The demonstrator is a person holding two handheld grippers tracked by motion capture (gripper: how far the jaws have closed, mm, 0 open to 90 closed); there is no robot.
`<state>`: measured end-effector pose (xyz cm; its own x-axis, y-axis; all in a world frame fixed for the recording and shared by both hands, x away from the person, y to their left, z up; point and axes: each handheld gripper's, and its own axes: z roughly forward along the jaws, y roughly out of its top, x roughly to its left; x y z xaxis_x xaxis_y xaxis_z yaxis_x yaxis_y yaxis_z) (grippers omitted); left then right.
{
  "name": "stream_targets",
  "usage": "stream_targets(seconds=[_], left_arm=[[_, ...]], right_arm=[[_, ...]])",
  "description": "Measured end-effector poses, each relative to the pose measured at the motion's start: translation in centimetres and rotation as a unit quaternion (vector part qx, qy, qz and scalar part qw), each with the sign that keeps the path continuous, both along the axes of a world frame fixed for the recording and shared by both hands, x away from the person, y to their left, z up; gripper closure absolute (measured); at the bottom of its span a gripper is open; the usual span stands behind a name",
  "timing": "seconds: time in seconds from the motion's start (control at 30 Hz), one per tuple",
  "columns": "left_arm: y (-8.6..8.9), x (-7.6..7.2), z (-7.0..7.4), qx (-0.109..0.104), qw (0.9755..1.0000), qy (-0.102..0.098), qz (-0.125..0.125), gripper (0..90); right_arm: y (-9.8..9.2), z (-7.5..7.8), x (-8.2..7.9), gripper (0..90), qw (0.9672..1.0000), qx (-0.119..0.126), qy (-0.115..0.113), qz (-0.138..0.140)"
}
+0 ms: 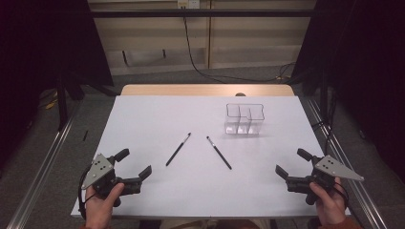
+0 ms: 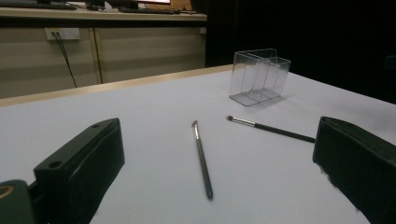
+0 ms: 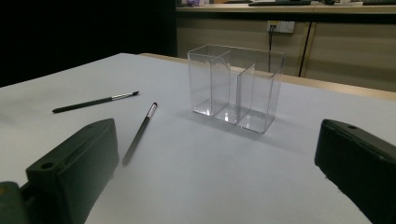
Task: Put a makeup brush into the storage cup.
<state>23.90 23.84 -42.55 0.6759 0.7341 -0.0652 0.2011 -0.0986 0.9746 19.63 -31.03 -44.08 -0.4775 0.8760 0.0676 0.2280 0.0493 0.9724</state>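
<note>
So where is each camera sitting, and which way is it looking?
High view: above the person's side, looking forward and down at the white table; both hands, left gripper, right gripper.
Left gripper view: low on that gripper, facing the two makeup brushes; its open jaws.
Right gripper view: low, facing the clear organizer; its open jaws.
Shared: left brush, right brush, organizer.

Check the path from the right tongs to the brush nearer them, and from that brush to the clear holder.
Nothing visible blocks either path. The right tongs are open, with bare table between them and the brush. The clear holder stands beyond the brush, apart from it.
</note>
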Motion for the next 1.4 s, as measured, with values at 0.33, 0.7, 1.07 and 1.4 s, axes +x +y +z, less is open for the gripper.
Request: stream_targets(seconds=[0.33,0.7,1.07,1.4], left_arm=[[-0.8,1.4,0.8,0.009,0.9999,-0.011,-0.009,2.8],[-2.0,2.9,1.8,0.014,0.9994,-0.026,-0.018,2.7],[-2.7,4.1,1.6,0.015,0.9995,-0.013,-0.025,2.7],[-4.3,5.6,2.6,0.017,0.9990,-0.021,-0.034,2.7]], right_arm=[[-0.1,-0.1,0.1,0.0,1.0000,0.004,0.001,-0.001],[-0.2,-0.2,0.1,0.0,1.0000,0.004,0.004,0.000],[0.0,-0.1,0.1,0.0,1.0000,0.001,0.006,0.004],[0.1,-0.1,0.2,0.0,1.0000,0.002,0.006,0.007]])
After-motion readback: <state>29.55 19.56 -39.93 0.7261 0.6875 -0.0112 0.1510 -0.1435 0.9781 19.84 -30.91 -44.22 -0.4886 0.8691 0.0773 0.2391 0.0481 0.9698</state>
